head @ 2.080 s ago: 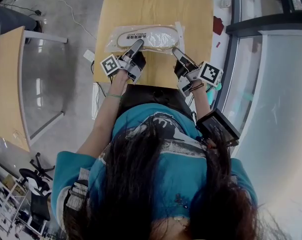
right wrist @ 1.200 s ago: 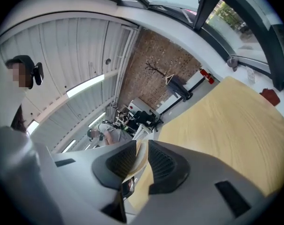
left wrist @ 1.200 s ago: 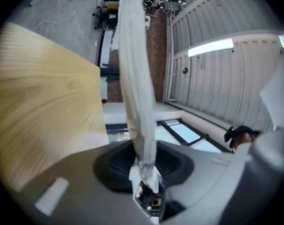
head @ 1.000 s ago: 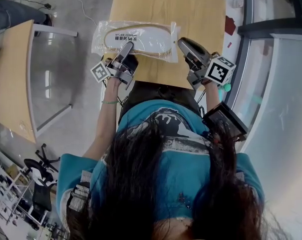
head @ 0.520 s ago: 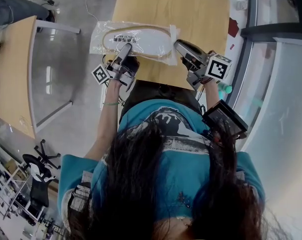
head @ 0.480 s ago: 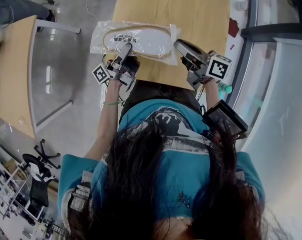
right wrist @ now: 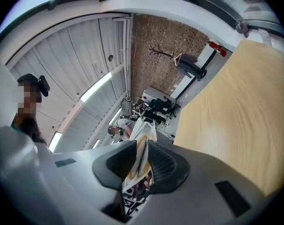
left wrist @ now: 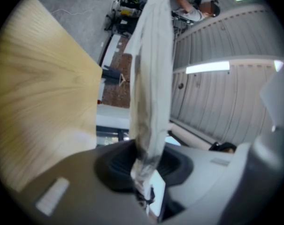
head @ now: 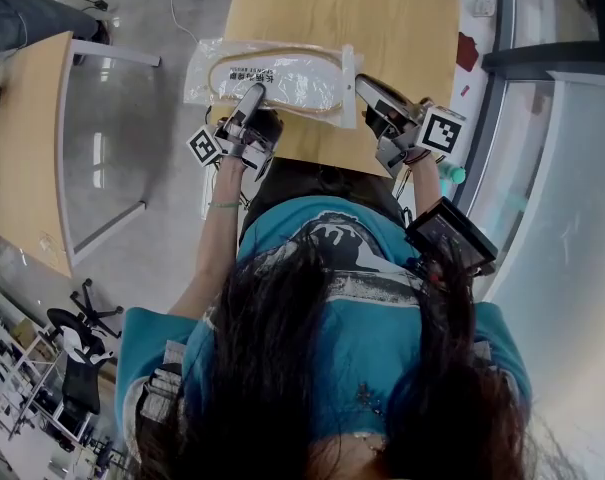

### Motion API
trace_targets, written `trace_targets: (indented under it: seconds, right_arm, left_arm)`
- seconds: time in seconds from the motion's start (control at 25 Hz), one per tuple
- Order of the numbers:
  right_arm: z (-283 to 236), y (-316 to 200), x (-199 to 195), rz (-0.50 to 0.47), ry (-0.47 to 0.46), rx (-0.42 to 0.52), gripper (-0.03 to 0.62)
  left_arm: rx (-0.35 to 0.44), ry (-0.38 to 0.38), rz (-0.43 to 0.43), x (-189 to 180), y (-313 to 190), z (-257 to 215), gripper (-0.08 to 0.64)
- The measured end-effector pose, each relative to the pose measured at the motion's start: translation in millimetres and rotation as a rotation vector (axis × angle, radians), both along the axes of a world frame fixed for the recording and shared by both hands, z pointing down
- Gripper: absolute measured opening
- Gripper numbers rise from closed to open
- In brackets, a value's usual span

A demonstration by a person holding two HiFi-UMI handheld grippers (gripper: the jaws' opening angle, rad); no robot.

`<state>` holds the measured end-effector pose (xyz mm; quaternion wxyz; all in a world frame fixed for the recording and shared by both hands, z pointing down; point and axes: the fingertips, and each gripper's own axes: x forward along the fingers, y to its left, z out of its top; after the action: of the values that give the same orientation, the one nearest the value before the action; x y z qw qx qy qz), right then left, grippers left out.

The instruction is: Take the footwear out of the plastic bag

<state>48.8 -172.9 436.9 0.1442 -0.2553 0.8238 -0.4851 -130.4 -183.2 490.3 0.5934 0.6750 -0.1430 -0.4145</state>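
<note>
A clear plastic bag (head: 282, 73) holds flat white footwear (head: 292, 76) with a tan rim. The bag hangs in the air over the near left part of the wooden table (head: 392, 23). My left gripper (head: 254, 94) is shut on the bag's near long edge. In the left gripper view the film (left wrist: 151, 78) rises edge-on from between the pads (left wrist: 118, 165). My right gripper (head: 363, 84) is shut on the bag's right end. The right gripper view shows a crumpled strip of bag (right wrist: 141, 146) pinched between its pads (right wrist: 163, 165).
A second wooden table (head: 17, 158) stands at the left across grey floor. An office chair (head: 77, 323) is at the lower left. A black device (head: 450, 238) sits by the person's right arm. Glass panels (head: 552, 168) run along the right.
Both grippers have carried the bag to the left, so its left end now overhangs the table's edge. Both grips stay as they were.
</note>
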Motion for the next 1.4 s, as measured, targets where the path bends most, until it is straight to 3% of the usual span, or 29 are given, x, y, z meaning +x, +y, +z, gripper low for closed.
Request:
trace_targets:
  seconds: [0.16, 0.44, 0.48, 0.52, 0.6, 0.68, 0.88, 1.16, 1.32, 1.4]
  right_arm:
    - [-3.9, 6.2, -2.8, -0.046, 0.033, 0.007, 0.088]
    - [-9.6, 18.3, -9.4, -0.105, 0.011, 0.002, 0.124]
    - [-12.5, 21.3, -12.1, -0.127, -0.001, 0.011, 0.138]
    - [-15.6, 24.6, -16.3, -0.155, -0.016, 0.020, 0.198]
    - [-16.4, 29.2, -26.4, -0.193, -0.018, 0.027, 0.213]
    - [-11.3, 29.5, -30.5, -0.193, 0.003, 0.029, 0.212]
    - [-17.9, 21.8, -2.7, -0.112, -0.088, 0.028, 0.212]
    - [-11.9, 19.0, 0.6, -0.100, 0.064, 0.083, 0.210]
    - [3.2, 16.1, 3.1, -0.079, 0.317, 0.157, 0.201]
    - [3.0, 14.5, 3.5, -0.075, 0.370, 0.184, 0.195]
  left_arm:
    - [0.000, -0.004, 0.005, 0.5, -0.7, -2.0, 0.089]
    - [-0.023, 0.000, -0.009, -0.6, 0.2, 1.1, 0.086]
    - [-0.026, -0.001, -0.013, -1.0, 0.1, 1.9, 0.086]
    - [-0.031, -0.005, -0.014, -0.8, -0.1, 3.1, 0.086]
    - [-0.036, 0.002, -0.006, 1.7, 0.0, 3.7, 0.086]
    - [-0.031, 0.030, -0.006, 3.0, 0.3, 1.0, 0.084]
    - [-0.045, 0.072, -0.035, 0.8, -0.6, 3.2, 0.084]
    - [-0.005, 0.088, -0.039, -1.1, -0.6, -3.2, 0.083]
    - [-0.005, 0.040, -0.028, -0.3, -0.2, -2.7, 0.083]
    - [-0.007, 0.035, -0.036, -1.4, -0.7, -2.9, 0.083]
